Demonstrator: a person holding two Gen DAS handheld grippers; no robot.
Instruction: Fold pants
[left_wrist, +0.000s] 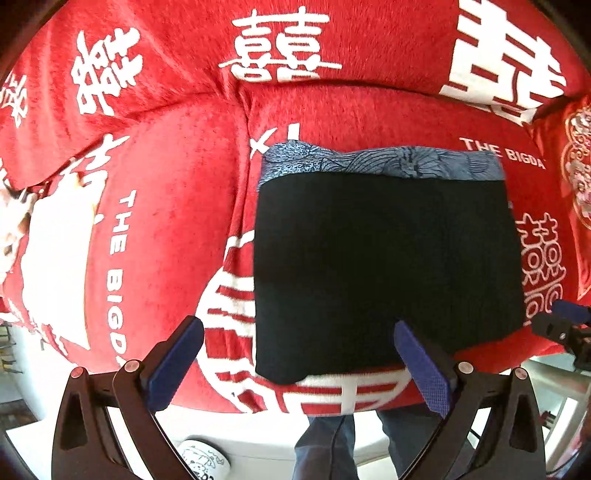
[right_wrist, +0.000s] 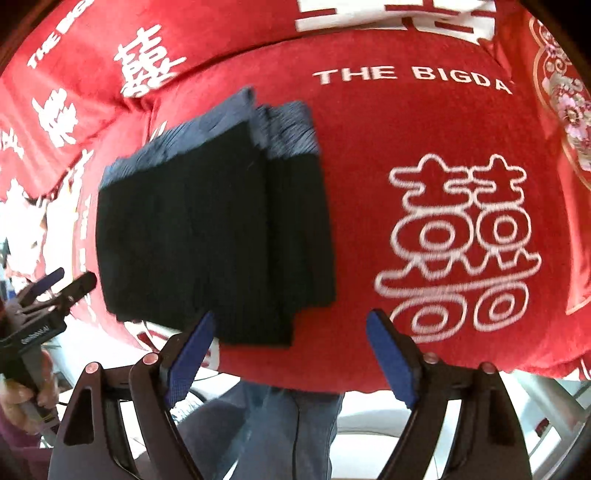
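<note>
The black pants (left_wrist: 384, 266) lie folded into a compact rectangle on the red cushion (left_wrist: 166, 221), with a blue patterned band (left_wrist: 380, 164) along the far edge. My left gripper (left_wrist: 299, 354) is open and empty, just short of the near edge of the pants. In the right wrist view the folded pants (right_wrist: 207, 236) lie left of centre, blurred. My right gripper (right_wrist: 295, 350) is open and empty over the cushion's (right_wrist: 443, 129) front edge, right of the pants. The left gripper (right_wrist: 62, 284) shows at the left, and the right gripper (left_wrist: 565, 317) shows at the right edge of the left wrist view.
The red cushions carry white characters and "THE BIGDAY" lettering. A back cushion (left_wrist: 280, 40) rises behind. The cushion front edge drops off to a white floor (left_wrist: 266, 443). The person's jeans-clad legs (right_wrist: 280, 435) stand below the edge. An embroidered red pillow (right_wrist: 565, 92) sits at the right.
</note>
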